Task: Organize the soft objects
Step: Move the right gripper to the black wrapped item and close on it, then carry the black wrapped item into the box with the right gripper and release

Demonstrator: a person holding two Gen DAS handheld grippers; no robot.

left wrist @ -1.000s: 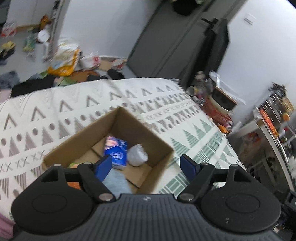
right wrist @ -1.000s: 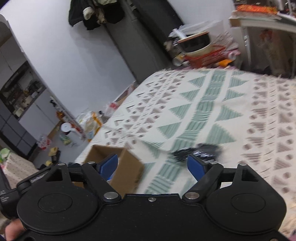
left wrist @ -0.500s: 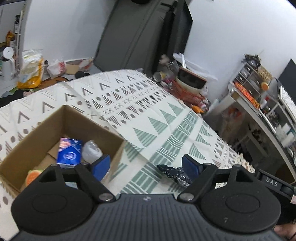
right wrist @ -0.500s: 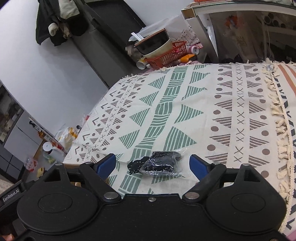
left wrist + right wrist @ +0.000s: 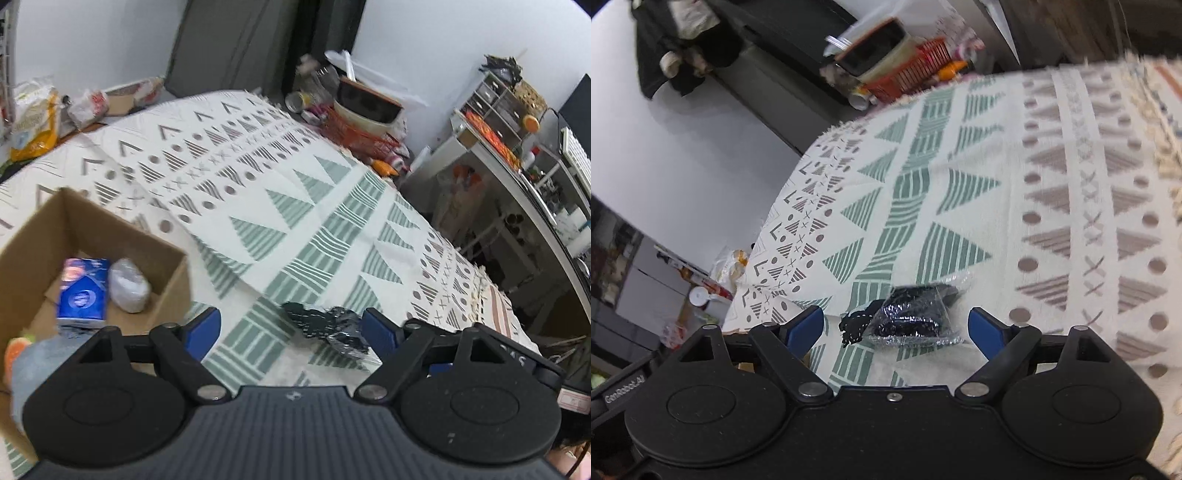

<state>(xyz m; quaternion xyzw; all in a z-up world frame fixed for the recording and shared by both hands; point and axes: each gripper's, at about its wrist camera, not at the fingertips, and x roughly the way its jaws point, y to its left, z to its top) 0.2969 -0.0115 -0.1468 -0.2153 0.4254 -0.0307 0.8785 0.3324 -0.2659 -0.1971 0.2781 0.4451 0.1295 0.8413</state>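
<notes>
Two grippers hang over a cream bedspread with green and brown triangle patterns, each tipped forward and down toward it, and both have their blue-padded jaws spread wide with nothing held. The right gripper hovers low, tilted so the cloth slopes across its view; a black soft item sealed in a crinkled clear plastic bag lies on the bedspread squarely between its jaws, just ahead of the tips and touching neither pad. The left gripper sits a little higher and levels out more; the same bagged item lies just inside its right jaw, close to that pad. Off beyond its left jaw stands an open brown cardboard box on the bedspread, holding a blue printed packet, a pale grey wrapped bundle leaning beside it, and, partly hidden behind the gripper body, a light blue soft thing and an orange one. Farther ahead of the jaws the bedspread runs to its fringed edge, past which stand a red wire basket and a dark round pot.
</notes>
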